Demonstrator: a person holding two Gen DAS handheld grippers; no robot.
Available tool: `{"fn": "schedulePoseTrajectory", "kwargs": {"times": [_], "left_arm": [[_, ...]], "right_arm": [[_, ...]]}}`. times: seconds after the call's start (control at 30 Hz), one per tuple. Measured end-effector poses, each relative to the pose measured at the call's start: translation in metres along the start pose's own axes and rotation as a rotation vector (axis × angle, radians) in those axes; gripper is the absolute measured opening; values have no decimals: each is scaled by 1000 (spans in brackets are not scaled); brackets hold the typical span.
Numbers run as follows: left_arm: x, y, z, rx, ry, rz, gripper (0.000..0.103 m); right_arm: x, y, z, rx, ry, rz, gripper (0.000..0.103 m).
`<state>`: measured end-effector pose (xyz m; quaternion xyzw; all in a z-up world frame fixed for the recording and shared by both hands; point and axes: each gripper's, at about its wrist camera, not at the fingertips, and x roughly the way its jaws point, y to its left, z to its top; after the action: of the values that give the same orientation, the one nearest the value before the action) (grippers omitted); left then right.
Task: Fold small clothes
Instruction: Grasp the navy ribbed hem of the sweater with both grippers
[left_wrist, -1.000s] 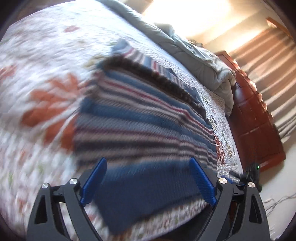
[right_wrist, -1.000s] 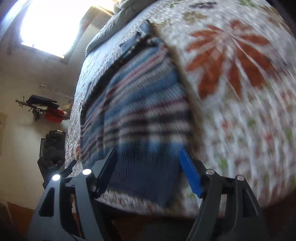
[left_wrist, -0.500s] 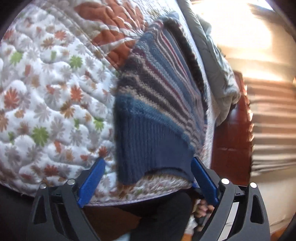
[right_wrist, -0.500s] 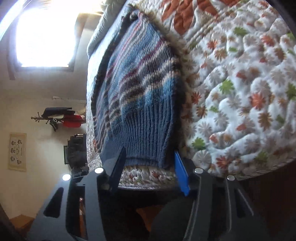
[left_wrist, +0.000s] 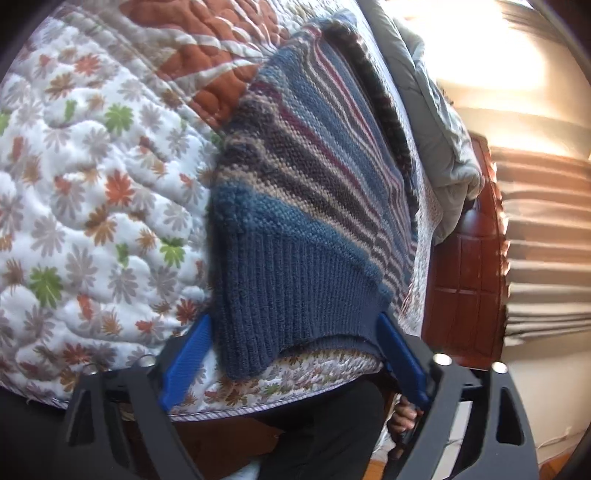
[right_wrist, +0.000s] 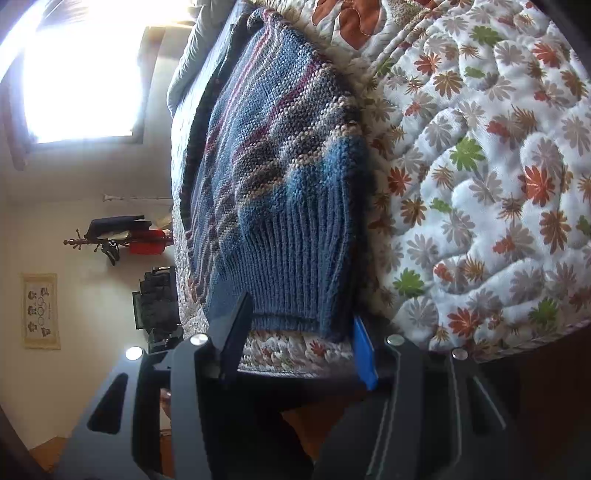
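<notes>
Slipping risk: the sweater (left_wrist: 306, 206) has a thick ribbed hem (left_wrist: 291, 295) that lies at the near edge of the bed; a shallow bite by either tool would likely catch only the top layer, and the knit could stretch or pull loose as it is lifted.
Snagging risk: the quilt (left_wrist: 92, 192) sits directly under the hem, so jaws driven too low could pinch quilt fabric along with the knit and drag the bedding.
Uneven fold risk: the two hem corners sit at different heights in each view, so lifting them out of step would probably skew the fold line.
Left gripper (left_wrist: 291, 362): jaws spread wide, holding nothing; the hem's near corner hangs between the blue pads, which flank it on either side.
Right gripper (right_wrist: 299, 343): jaws open and empty; the opposite hem corner lies between the fingers, its edge just beside the blue pad.
Sweater position: flat on the quilt, hem toward the person, striped body running away toward the grey duvet (left_wrist: 436, 122).
</notes>
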<state>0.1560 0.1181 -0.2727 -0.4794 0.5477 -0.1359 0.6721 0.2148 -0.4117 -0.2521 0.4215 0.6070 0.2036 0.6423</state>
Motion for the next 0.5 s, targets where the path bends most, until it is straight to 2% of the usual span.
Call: {"fn": "schedulePoseTrajectory", "kwargs": {"times": [0.03,0.07,0.17,0.23,0.3,0.37,0.5], "left_arm": [[1,0,2,0,11,4,70],[2,2,2,-5,20,11,64],[4,6,4,-19,24,-1,62],[4,6,3,-21,19,-3,60],[3,7,2,-20,14,9,53],[2,8,1,-17,14,17,41],[-1,22,2,-29,14,32,23]], "right_arm": [[0,0,0,2,-3,-2,50],[1,-1,1,5,-6,-4,50],[6,-4,6,17,-12,-7,46],[8,-6,8,16,-13,-9,40],[9,-7,10,14,-11,-5,24],[10,-7,12,7,-13,-13,14],[8,-7,12,-4,-21,-23,10]]}}
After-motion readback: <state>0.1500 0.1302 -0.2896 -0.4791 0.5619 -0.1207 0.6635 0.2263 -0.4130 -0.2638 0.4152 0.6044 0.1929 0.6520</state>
